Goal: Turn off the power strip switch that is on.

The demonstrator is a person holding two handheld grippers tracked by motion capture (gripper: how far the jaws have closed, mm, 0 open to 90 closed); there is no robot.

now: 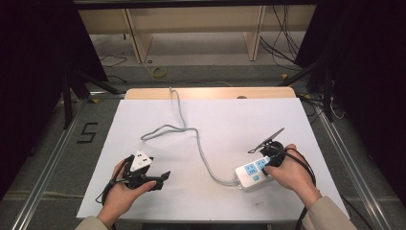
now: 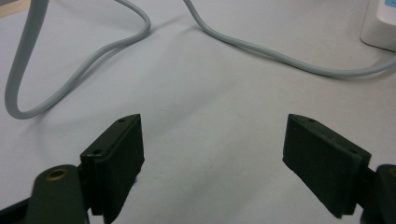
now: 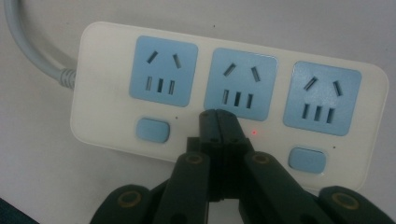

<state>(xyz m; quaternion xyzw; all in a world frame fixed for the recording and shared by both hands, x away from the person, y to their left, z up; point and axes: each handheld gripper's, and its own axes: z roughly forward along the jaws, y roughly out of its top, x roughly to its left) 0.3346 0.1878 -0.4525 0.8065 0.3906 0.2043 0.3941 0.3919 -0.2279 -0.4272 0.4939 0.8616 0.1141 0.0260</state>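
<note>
Closed jaws of the right gripper point(image 3: 218, 114) over the white power strip's point(image 3: 107, 46) middle switch.

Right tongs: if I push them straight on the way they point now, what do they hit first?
The right tongs, shut, point at the power strip, their tips over the middle switch beside a lit red dot. They would likely meet that switch first; whether they already touch it is unclear.
</note>
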